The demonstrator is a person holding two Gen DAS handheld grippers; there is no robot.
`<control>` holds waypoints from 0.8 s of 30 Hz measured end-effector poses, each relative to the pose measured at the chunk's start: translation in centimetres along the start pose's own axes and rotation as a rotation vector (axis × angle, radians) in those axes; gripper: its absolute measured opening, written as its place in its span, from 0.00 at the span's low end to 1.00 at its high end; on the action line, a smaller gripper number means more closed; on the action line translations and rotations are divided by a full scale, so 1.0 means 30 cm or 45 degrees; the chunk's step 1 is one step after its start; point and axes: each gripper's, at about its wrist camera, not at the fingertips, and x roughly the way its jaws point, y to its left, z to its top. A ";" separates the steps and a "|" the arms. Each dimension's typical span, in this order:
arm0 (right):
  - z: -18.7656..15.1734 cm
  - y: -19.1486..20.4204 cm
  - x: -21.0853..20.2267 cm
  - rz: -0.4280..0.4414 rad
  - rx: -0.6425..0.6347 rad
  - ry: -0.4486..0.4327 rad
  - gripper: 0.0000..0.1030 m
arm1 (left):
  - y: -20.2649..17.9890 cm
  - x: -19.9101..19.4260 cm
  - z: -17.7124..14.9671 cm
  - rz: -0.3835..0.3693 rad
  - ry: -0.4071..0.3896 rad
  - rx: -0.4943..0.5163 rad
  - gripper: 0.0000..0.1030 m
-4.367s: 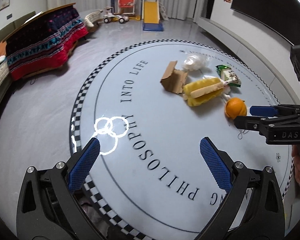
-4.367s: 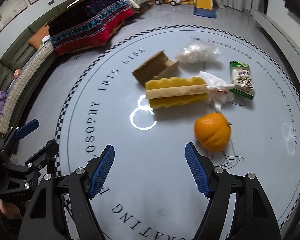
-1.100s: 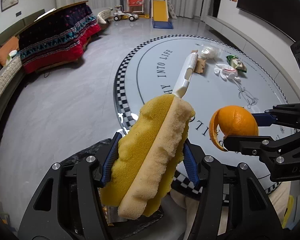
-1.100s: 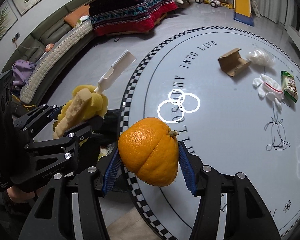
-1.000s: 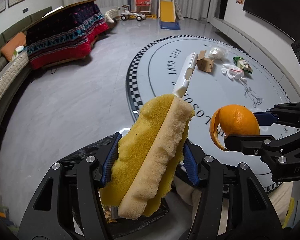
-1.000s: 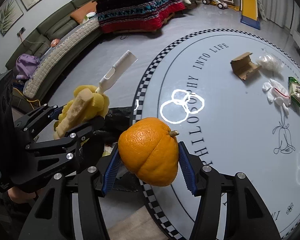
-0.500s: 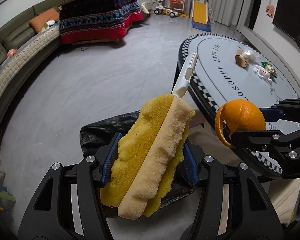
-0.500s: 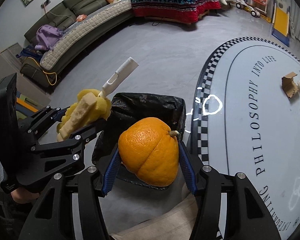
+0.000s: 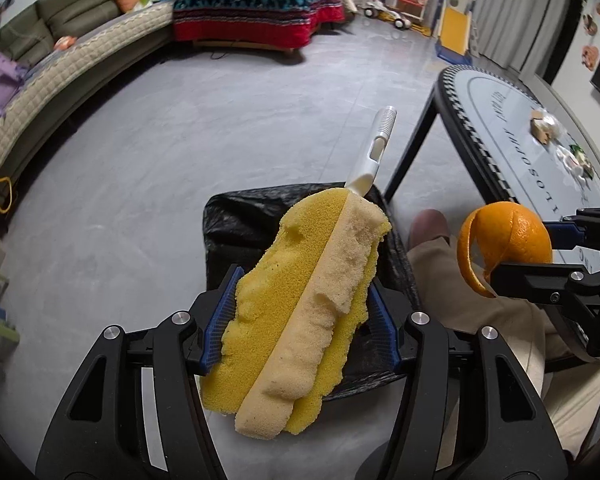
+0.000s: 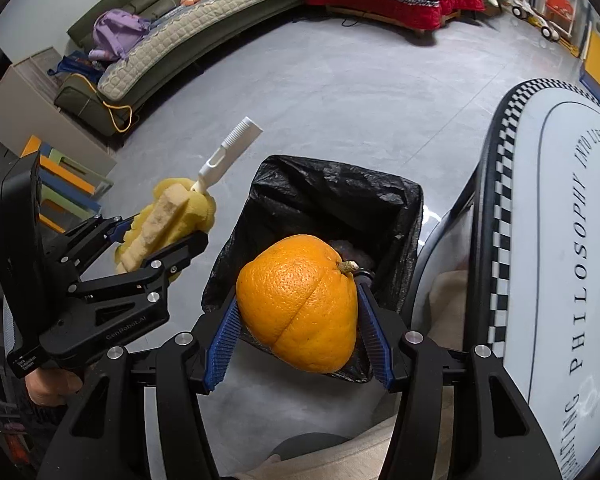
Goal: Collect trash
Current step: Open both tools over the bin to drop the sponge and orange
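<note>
My left gripper (image 9: 300,326) is shut on a yellow sponge brush (image 9: 300,308) with a white handle, held over the near edge of a bin lined with a black bag (image 9: 252,220). My right gripper (image 10: 298,330) is shut on an orange peel (image 10: 298,312), held above the bin's open mouth (image 10: 332,208). The peel also shows at the right of the left wrist view (image 9: 504,244), and the sponge brush at the left of the right wrist view (image 10: 168,216). More trash (image 9: 556,144) lies far off on the round table (image 9: 540,128).
The bin stands on the grey floor beside the table's dark leg (image 9: 412,148). The table's checkered rim (image 10: 496,220) is at the right. My knee in beige trousers (image 9: 460,292) is next to the bin. A curved sofa (image 10: 180,24) and stools (image 10: 60,184) stand at the left.
Both grippers have swung further left and down from the table toward the bin, each holding its item. The bin's mouth is now larger and directly under the orange peel.
</note>
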 end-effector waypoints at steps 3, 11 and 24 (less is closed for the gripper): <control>0.012 0.021 0.024 -0.022 -0.016 0.004 0.66 | 0.033 0.006 -0.009 0.113 -0.001 -0.023 0.94; 0.012 -0.005 -0.021 -0.005 0.010 -0.058 0.71 | 0.033 -0.001 -0.001 0.162 0.002 -0.012 0.94; -0.032 -0.180 -0.160 -0.028 0.108 -0.134 0.72 | -0.201 0.010 0.110 0.011 -0.013 0.113 0.94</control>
